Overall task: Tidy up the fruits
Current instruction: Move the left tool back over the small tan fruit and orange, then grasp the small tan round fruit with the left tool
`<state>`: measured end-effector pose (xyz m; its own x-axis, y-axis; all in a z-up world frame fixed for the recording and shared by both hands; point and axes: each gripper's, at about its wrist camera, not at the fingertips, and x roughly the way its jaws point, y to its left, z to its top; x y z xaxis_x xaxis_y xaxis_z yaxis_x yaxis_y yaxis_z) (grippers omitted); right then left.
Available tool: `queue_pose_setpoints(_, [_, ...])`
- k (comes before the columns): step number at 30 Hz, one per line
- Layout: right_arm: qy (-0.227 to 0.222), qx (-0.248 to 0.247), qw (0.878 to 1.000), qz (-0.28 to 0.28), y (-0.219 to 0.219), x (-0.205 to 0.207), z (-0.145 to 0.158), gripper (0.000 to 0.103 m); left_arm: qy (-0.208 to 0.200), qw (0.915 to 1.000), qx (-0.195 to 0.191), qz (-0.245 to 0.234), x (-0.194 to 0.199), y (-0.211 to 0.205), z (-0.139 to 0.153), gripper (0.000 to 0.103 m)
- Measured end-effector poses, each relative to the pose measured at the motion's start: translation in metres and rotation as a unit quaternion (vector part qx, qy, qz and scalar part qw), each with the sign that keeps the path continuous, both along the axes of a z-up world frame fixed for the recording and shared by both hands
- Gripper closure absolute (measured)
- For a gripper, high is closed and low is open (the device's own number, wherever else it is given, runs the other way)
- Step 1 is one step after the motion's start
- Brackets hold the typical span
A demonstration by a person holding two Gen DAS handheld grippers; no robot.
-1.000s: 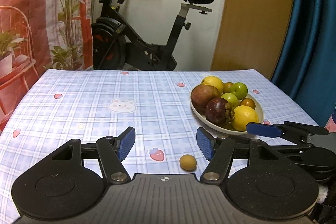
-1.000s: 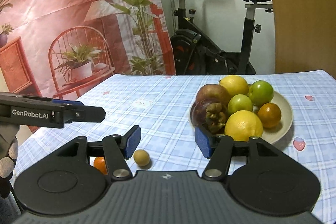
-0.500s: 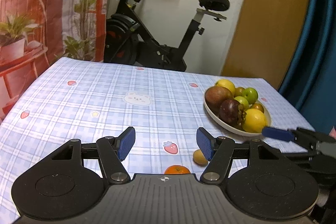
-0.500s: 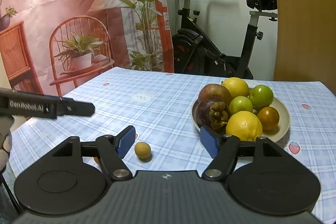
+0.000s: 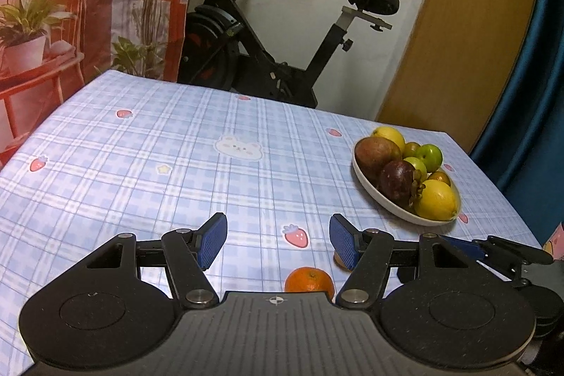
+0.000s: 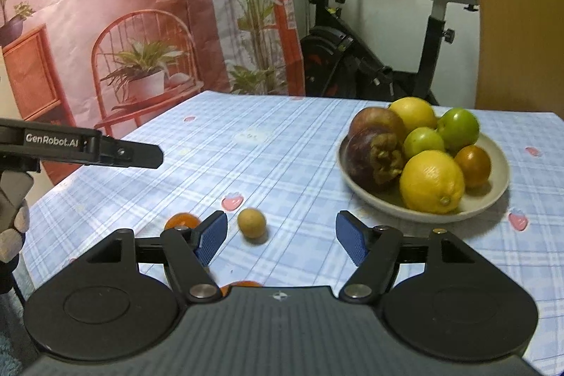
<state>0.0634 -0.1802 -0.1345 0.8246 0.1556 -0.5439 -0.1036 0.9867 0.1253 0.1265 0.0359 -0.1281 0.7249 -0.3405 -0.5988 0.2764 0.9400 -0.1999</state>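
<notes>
Orange (image 5: 309, 278) between left tongs (image 5: 278, 239), untouched

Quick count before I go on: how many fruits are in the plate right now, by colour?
Yellow fruits: 2
Green fruits: 2
Dark purple fruits: 2
Brownish-orange fruits: 2
Total in the plate: 8
</notes>
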Motion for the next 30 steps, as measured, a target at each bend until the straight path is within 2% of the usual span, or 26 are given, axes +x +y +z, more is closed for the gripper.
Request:
queue_pose_setpoints(9, [0.017, 0.014, 1.0, 0.018, 0.004, 0.003, -0.006, 0.032, 0.02, 0.9995, -0.024, -0.003, 0.001, 0.006, -0.004, 0.039])
queue_pose_setpoints(13, [0.014, 0.003, 0.998, 0.056, 0.015, 0.0, -0.005, 0.033, 0.018, 0.9995, -0.019, -0.016, -0.001, 0.0, -0.006, 0.039])
queue_pose_setpoints(15, [0.016, -0.006, 0.997, 0.081, 0.024, 0.0, -0.005, 0.044, 0.019, 0.9995, -0.015, -0.02, -0.001, -0.003, -0.008, 0.039])
queue_pose_setpoints(19, [0.031, -0.031, 0.99, 0.132, 0.045, 0.003, -0.01, 0.054, 0.022, 0.9994, -0.014, -0.022, -0.002, -0.002, -0.01, 0.039])
queue_pose_setpoints(21, [0.038, -0.043, 0.988, 0.146, 0.053, 0.005, -0.014, 0.063, 0.022, 0.9994, -0.012, -0.023, -0.002, -0.001, -0.011, 0.039])
queue_pose_setpoints(28, [0.06, -0.058, 0.986, 0.144, 0.056, 0.015, -0.024, 0.069, 0.025, 0.9993, -0.009, -0.028, 0.0, -0.003, -0.013, 0.039])
queue_pose_setpoints(30, [0.059, -0.056, 0.985, 0.15, 0.056, 0.014, -0.024, 0.077, 0.024, 0.9992, -0.009, -0.03, 0.0, -0.003, -0.013, 0.039])
